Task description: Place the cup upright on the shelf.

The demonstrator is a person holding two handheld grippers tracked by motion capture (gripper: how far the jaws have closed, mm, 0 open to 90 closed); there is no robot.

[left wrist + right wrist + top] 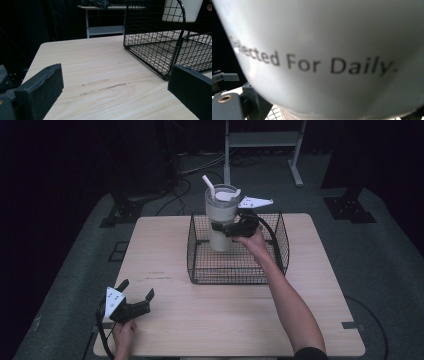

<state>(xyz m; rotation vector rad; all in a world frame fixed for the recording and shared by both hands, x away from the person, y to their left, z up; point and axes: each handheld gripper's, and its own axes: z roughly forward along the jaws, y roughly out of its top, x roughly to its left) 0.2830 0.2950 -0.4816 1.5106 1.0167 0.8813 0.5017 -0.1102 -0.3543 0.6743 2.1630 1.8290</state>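
1. I am gripping the white tumbler with my right gripper, jaws clamped around its body, upright over the wire basket.
2. Its base is hanging above the basket floor in the left gripper view, so I judge it is not resting there.
3. I am resting my left gripper on the table, jaws wide and holding nothing, well apart from the basket.
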